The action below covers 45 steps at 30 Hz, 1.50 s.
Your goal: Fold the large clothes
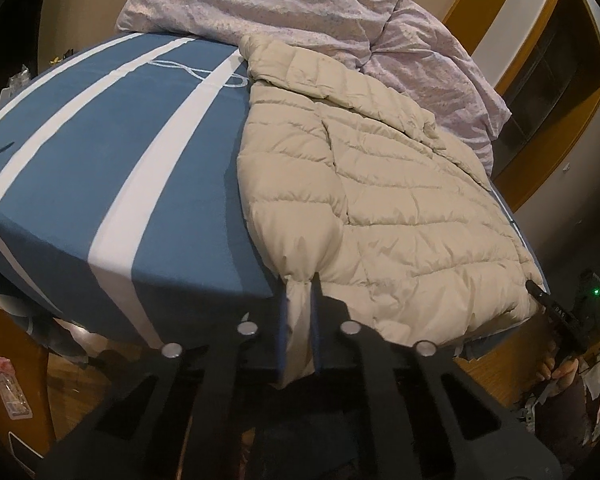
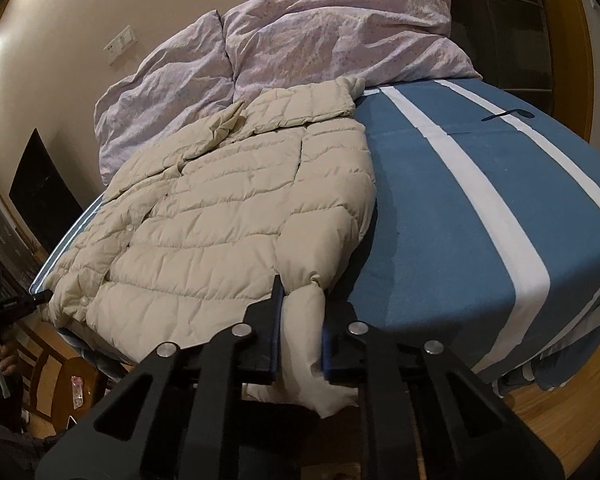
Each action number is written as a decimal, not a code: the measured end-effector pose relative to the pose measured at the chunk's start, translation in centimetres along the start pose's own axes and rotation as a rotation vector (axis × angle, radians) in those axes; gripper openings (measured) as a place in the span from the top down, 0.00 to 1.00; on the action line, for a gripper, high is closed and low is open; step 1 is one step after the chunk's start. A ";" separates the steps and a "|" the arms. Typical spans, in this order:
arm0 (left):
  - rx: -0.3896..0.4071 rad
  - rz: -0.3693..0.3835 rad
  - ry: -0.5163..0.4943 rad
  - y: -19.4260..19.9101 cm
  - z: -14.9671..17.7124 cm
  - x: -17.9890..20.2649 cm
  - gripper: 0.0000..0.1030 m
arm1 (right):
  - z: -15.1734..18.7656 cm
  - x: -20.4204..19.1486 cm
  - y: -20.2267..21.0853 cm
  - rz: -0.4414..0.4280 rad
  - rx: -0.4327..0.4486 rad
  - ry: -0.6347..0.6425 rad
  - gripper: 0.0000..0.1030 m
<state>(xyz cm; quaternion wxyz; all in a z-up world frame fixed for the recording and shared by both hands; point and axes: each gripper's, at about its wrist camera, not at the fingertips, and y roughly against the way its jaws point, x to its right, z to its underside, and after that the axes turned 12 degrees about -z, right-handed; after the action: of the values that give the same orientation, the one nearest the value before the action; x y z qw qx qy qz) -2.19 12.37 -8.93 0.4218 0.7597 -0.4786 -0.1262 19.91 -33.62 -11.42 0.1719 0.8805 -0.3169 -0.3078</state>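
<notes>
Puffer jacket (image 1: 380, 200), beige, quilted in soft horizontal channels with a faint sheen, spread out front-up on a bed, close to the edge, collar toward a heap of crumpled lilac bedding (image 1: 280, 0). Puffy and pillowed across the body, creased and flatter near the collar; small round snaps (image 2: 131, 227) along the front opening. Underneath, a smooth blue sheet (image 1: 100, 160) with broad white stripes, taut over the mattress and curving down at the near side.

Left gripper (image 1: 300, 300), matte black with blue-lined fingers, pinched narrowly on a gathered bit of the jacket at the near edge, cloth bunched into tight wrinkles above the tips and hanging limp below. Right gripper (image 2: 302, 304), same build, clamped on a thicker wad of the same beige fabric, a loose white-looking flap drooping beneath.

Far part of the jacket partly lost against the bedding; hem corner cut off by the bed edge. Cannot tell whether the lower flaps are lining or shell. Room edges dark and warped, wooden floor (image 2: 560, 420) only glimpsed
</notes>
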 end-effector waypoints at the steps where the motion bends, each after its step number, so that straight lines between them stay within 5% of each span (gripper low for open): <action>1: 0.005 -0.006 -0.004 0.2 -0.1 0.0 0.94 | -0.1 0.0 0.1 0.003 0.003 0.001 0.88; 15: 0.131 -0.140 -0.077 2.9 -3.6 1.4 0.96 | -4.8 -1.0 1.8 0.045 0.117 0.025 0.91; 27: 0.290 -0.174 -0.074 4.1 -12.1 4.1 0.97 | -12.4 -2.1 0.0 0.073 0.203 0.073 0.91; 45: 0.267 -0.262 -0.009 -7.7 -27.1 6.2 0.97 | -23.4 1.9 -12.5 0.157 0.180 0.063 0.91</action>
<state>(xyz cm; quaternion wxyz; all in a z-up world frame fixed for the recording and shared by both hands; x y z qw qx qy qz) 21.86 22.76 3.15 0.2948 0.8641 -0.3902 -0.1188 41.90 -23.10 -0.89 0.1255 0.8741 -0.4057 -0.2359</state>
